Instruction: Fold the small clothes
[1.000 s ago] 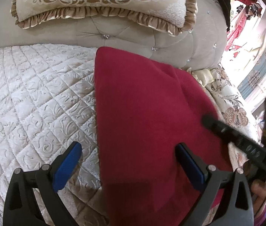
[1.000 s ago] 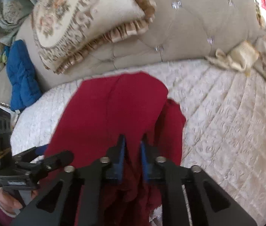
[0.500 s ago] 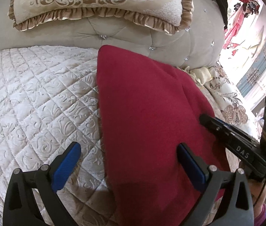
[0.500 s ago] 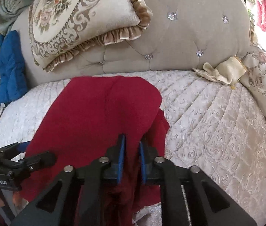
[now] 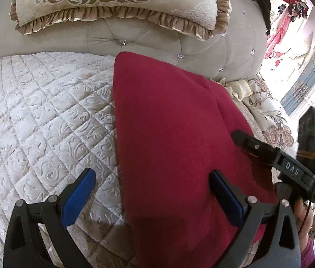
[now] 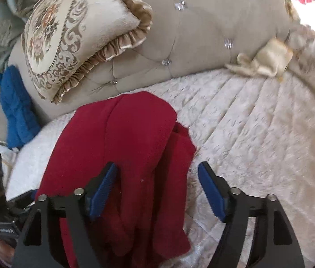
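The sofa (image 5: 202, 51) is used as the folding surface: its quilted seat cover (image 5: 41, 116) is flat and broad enough for a garment to be spread. A pillow (image 5: 117, 2) is propped at 12 o'clock against the tufted back, out of the way. The red garment (image 5: 175, 138) is laid on the seat, running from 12 to 6 o'clock in the left wrist view, with a folded layer doubled over along its 3 o'clock edge; this is judged a fold just laid. A blue cloth (image 6: 14, 107) is left at 9 o'clock in the right wrist view, a cream cloth (image 6: 267, 60) at 2 o'clock.

No containers are seen.

The left claw (image 5: 152, 197) is held wide open, straddling the garment's edge, nothing pinched. The right claw (image 6: 158, 189) has just been opening; the garment's bunched fold lies between its pads but is not pressed, so it is judged released.
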`<state>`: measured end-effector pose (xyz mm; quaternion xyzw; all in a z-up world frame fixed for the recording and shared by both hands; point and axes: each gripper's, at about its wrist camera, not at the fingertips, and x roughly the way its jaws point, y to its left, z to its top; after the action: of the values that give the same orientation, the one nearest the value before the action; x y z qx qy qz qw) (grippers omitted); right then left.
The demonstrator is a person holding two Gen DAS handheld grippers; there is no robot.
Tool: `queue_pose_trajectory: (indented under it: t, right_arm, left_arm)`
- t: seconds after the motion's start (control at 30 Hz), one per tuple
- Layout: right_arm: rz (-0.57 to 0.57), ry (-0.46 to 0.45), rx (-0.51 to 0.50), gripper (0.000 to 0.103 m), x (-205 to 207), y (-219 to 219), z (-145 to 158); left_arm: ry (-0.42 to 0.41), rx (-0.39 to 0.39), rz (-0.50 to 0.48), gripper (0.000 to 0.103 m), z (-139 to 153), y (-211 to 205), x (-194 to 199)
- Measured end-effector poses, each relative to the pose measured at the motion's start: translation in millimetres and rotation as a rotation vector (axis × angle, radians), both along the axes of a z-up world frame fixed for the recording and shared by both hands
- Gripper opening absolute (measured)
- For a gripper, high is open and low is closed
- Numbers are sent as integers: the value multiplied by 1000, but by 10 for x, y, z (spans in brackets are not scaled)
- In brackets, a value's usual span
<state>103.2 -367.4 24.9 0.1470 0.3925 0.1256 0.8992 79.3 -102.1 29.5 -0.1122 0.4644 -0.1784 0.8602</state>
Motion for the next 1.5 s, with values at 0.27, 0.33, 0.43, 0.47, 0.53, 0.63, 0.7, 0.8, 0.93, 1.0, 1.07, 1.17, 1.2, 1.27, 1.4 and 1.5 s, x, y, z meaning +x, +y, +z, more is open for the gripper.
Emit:
queue_pose_trajectory:
  t: [0.27,0.33,0.43,0.47,0.53,0.63,0.7,0.8,0.93,1.0,1.07,1.17,1.2,1.27,1.4,1.5]
  right_arm:
    - [63,67,185,62,117,-32,-178]
    - [63,62,190,63,100,-19,-183]
    - [92,64,168,62,91,72,-179]
    - [112,61,155,53,86,115,-166]
    - [121,33,126,42,46,192,-122]
    - [103,-2,104,24,-31,219,-41]
    - [98,-15,123,15,-76,203,34]
    - [107,-14,192,13,-150,192,141]
    - [149,5,228,12,-345,295,316]
    - [173,10,252,12,-476,375,404]
    - [188,18,287,12,-596,445,463]
    - [231,39,308,12,-811,615,464]
    - [242,46,309,13,-854,673,448]
    - [262,56,298,13,-941,786,397]
    - [272,99,268,15,-1015,958,190]
    - [246,166,102,28,-993,1113,-29]
  left_arm:
    - [19,-15,-6,103,-41,-7,38]
    - [35,-31,-9,103,-65,4,60]
    - [55,-53,-12,103,-90,13,77]
    - [62,-62,-17,102,-98,13,82]
    - [72,-88,-40,93,-102,9,72]
    - [72,-113,-77,71,-22,-26,37]
    - [57,-100,-91,61,47,-31,-2]
    - [63,-112,-96,56,184,42,-107]
    - [36,-117,-94,55,495,224,-380]
    - [31,-110,-87,55,636,323,-553]
    - [19,-80,-80,56,738,411,-765]
    - [18,-36,-65,56,777,533,-1014]
    - [26,-30,-55,56,764,584,-1091]
    - [37,-22,-37,56,698,640,-1188]
    - [71,11,-7,57,411,733,-1319]
    - [90,69,30,72,181,740,-1360]
